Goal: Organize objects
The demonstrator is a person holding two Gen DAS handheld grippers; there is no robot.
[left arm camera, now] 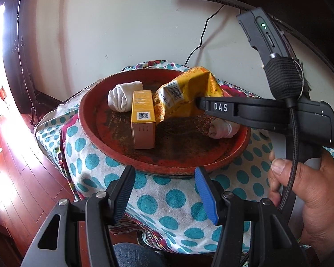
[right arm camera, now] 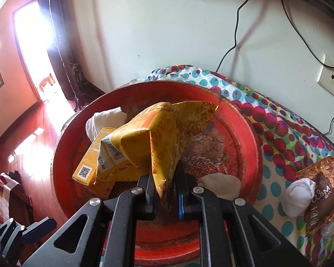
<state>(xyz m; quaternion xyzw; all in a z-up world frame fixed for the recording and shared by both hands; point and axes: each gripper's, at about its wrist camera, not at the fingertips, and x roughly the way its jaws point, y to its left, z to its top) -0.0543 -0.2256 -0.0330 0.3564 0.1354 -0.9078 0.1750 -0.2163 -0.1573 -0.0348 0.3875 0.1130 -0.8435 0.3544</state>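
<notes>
Packet and tray set the terms: the yellow snack packet (right arm camera: 153, 138) hung from the right tool (right arm camera: 164, 197), pinched by one corner between narrow-set jaws, its long axis running away from the tool over the red tray (right arm camera: 245, 133). It seemed to touch the orange box (left arm camera: 143, 120) lying beside it. The left tool (left arm camera: 164, 197) stood wide and empty at the tray's near rim, farther from the packet. Only the right wrist view showed the pinch and a brown packet (right arm camera: 320, 194) out on the spotted cloth (right arm camera: 276, 184); only the left showed the packet's height against the rolled white sock (left arm camera: 123, 99).
</notes>
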